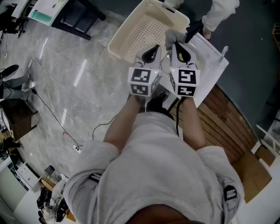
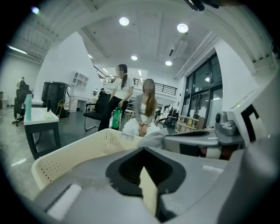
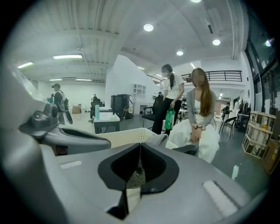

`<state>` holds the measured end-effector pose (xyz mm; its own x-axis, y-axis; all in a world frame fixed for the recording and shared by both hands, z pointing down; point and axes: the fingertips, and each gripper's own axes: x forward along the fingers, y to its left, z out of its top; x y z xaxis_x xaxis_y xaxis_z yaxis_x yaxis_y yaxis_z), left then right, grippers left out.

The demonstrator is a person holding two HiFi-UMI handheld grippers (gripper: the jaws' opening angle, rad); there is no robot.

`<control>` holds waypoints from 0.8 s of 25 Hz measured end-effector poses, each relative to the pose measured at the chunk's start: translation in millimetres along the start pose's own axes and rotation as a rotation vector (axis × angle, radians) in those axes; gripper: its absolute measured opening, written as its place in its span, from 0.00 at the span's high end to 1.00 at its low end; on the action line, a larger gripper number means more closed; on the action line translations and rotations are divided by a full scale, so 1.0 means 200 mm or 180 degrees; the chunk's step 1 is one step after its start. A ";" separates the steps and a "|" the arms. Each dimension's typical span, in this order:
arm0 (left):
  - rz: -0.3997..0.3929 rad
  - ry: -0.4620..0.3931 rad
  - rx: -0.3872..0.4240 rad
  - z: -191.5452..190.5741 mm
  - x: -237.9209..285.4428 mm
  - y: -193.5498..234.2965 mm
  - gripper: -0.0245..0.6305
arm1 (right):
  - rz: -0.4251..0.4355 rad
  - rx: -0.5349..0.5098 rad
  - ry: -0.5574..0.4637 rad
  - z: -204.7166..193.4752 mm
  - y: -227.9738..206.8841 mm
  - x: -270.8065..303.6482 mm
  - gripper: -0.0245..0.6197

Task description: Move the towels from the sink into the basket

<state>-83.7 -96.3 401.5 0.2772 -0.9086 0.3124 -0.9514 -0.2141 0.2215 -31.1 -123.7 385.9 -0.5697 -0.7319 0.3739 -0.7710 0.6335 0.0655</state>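
A cream perforated basket stands on the pale floor just ahead of me. Both grippers are held side by side above its near rim. My right gripper is shut on a grey towel that bunches at its tip over the basket's edge. This towel also shows in the left gripper view, beside the right gripper's nose. My left gripper looks shut; its tips are hidden, so I cannot tell whether it also holds the towel. The white sink lies to the right on a wooden platform.
Another person's white sleeve and a dark tool reach in beyond the sink. A seated person and a standing one are past the basket. A small table carries a bottle. Cables trail over the floor at left.
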 end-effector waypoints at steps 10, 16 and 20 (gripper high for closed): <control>0.0179 -0.0080 -0.0070 0.06 -0.06 0.19 0.94 | 0.0215 -0.0104 -0.0020 0.08 0.18 0.13 0.94; 0.0216 -0.0100 -0.0085 0.10 -0.06 0.28 0.94 | 0.0251 -0.0113 0.0016 0.10 0.23 0.21 0.94; 0.0172 -0.0027 -0.0095 0.07 0.00 0.32 0.94 | 0.0238 -0.0102 0.0060 0.10 0.22 0.28 0.94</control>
<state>-147.4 -114.6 401.9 0.2242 -0.9217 0.3167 -0.9605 -0.1539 0.2319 -102.9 -141.4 391.2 -0.6197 -0.6776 0.3960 -0.7167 0.6942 0.0663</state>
